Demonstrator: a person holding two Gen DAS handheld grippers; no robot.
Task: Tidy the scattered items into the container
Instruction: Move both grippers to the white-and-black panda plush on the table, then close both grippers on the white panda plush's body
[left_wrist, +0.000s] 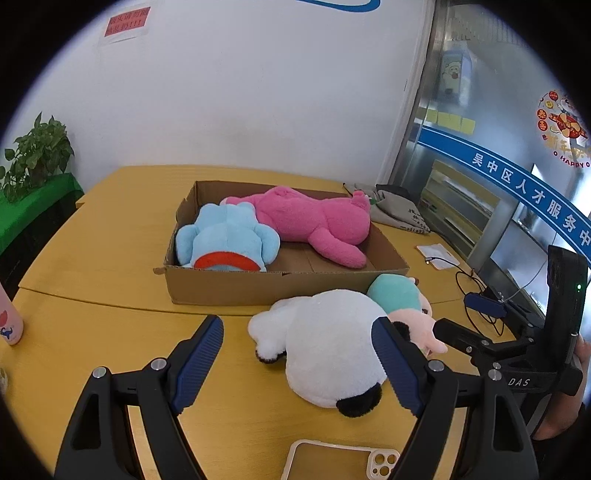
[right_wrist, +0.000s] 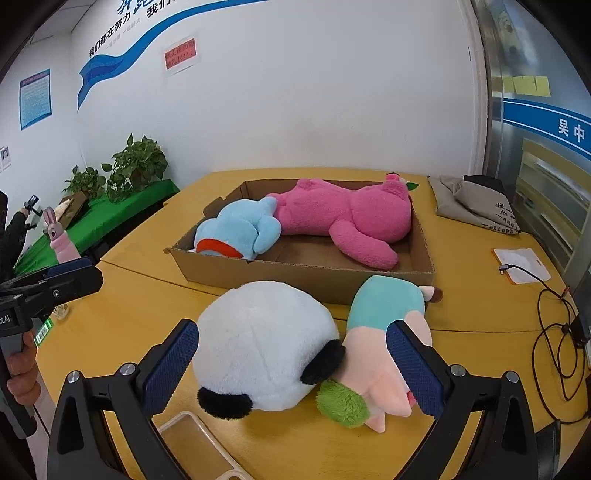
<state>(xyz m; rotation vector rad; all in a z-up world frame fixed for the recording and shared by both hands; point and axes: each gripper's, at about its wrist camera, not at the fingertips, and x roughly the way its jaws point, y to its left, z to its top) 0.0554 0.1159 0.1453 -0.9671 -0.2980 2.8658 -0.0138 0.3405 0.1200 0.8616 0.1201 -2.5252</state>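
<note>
A white panda plush (left_wrist: 325, 347) (right_wrist: 258, 347) lies on the yellow table in front of the cardboard box (left_wrist: 288, 291) (right_wrist: 295, 275). A teal and pink plush (left_wrist: 397, 295) (right_wrist: 384, 306) lies against its right side. A pink plush (left_wrist: 314, 218) (right_wrist: 343, 214) and a blue plush (left_wrist: 229, 240) (right_wrist: 240, 229) lie inside the box. My left gripper (left_wrist: 299, 365) (right_wrist: 79, 275) is open, its right finger in front of the panda. My right gripper (right_wrist: 293, 365) (left_wrist: 458, 314) is open and straddles both plushes on the table.
A clear phone case (left_wrist: 332, 461) (right_wrist: 199, 443) lies near the front edge. A grey bag (left_wrist: 399, 214) (right_wrist: 476, 203), a white card (right_wrist: 521, 269) and black cables (right_wrist: 554, 332) occupy the right side. A pink bottle (left_wrist: 9, 317) stands at the left edge.
</note>
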